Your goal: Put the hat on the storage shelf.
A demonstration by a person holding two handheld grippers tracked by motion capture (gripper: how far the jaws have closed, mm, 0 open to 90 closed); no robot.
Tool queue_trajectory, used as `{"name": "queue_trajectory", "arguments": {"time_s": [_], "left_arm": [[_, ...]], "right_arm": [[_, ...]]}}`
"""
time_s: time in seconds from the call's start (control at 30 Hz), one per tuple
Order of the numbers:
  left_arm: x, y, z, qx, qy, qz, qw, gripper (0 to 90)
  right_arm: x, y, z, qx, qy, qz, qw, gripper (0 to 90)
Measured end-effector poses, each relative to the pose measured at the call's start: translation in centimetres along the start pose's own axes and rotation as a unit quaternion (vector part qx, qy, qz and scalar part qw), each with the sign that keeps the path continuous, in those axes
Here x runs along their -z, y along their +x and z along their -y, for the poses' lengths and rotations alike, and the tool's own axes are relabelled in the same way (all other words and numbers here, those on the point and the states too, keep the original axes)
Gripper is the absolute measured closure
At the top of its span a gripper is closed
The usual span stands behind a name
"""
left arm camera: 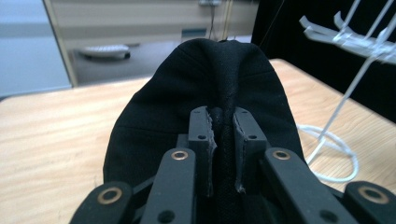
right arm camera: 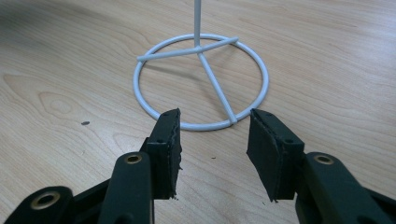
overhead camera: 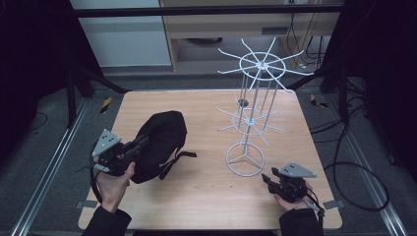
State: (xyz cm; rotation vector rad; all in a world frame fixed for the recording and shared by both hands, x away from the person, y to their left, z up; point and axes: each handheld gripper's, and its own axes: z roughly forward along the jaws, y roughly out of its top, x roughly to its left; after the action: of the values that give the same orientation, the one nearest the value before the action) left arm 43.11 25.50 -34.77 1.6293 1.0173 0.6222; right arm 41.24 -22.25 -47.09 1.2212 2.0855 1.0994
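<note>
Jaws of the left gripper point(left arm camera: 223, 140) are clamped on a ridge of black fabric, a fold or seam of the bag point(overhead camera: 162, 142), which bulges up and away from the pads in the left gripper view. From above, that gripper point(overhead camera: 129, 150) sits at the bag's near-left edge, with the bag lying left of the rack point(overhead camera: 253, 110) and a strap trailing toward the rack's base ring point(overhead camera: 245, 159).

Judging by this, the step in hand is the pick-up: the bag is gripped and looks partly raised, though I cannot tell whether it is clear of the table point(overhead camera: 206, 196). The likely aim is to hang it on the rack, so the next move calls for lifting it high enough to clear the lower arms and bringing a strap or loop over one of the prongs.

The right gripper point(right arm camera: 214, 140) stands open and empty, just near of the base ring point(right arm camera: 201, 79), well placed to steady the rack if it tips.

Between bag and rack lies bare wood with room to move. The rack's thin spokes reach out on every side at two levels, and loose straps could snag there. The table's left edge lies close to the left hand point(overhead camera: 114, 184).
</note>
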Motion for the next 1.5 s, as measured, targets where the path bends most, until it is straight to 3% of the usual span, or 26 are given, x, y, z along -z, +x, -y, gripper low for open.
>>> {"name": "queue_trajectory", "arguments": {"time_s": [0.4,0.6,0.83,1.1,1.2,1.23,1.27,1.3,1.33,1.5], "left_arm": [[2.5,-1.7,-1.8,0.002,-0.054,0.025,0.9982,79.0],[3.3,-2.0,-2.9,0.004,-0.081,0.041,0.9958,79.0],[4.3,-2.3,-4.5,0.012,-0.137,0.053,0.9891,79.0],[4.6,-3.2,-6.3,0.013,-0.168,0.073,0.9831,79.0],[4.7,-3.5,-6.9,0.017,-0.183,0.082,0.9796,79.0],[4.7,-3.5,-6.9,0.017,-0.183,0.082,0.9796,79.0],[4.8,-3.6,-7.3,0.019,-0.191,0.084,0.9778,79.0],[4.8,-3.6,-7.3,0.019,-0.191,0.084,0.9778,79.0],[4.9,-3.8,-7.7,0.021,-0.200,0.089,0.9756,79.0],[4.9,-4.3,-8.4,0.018,-0.208,0.094,0.9735,79.0]], "right_arm": [[0.0,0.0,0.1,-0.004,0.002,0.000,1.0000,54.9],[-0.1,0.1,0.1,-0.004,0.004,0.001,1.0000,55.2],[-0.1,0.0,0.1,-0.002,0.004,0.004,1.0000,55.4],[-0.2,0.0,0.1,-0.001,0.005,0.004,1.0000,55.4],[-0.2,0.0,0.1,0.001,0.004,0.004,1.0000,55.5],[-0.2,0.0,0.1,0.001,0.004,0.004,1.0000,55.5],[-0.2,0.0,0.1,-0.001,0.005,0.004,1.0000,55.5],[-0.2,0.0,0.1,-0.001,0.005,0.004,1.0000,55.6],[-0.2,0.0,0.1,-0.001,0.005,0.004,1.0000,55.6],[-0.2,0.0,0.1,-0.001,0.005,0.004,1.0000,55.6]]}}
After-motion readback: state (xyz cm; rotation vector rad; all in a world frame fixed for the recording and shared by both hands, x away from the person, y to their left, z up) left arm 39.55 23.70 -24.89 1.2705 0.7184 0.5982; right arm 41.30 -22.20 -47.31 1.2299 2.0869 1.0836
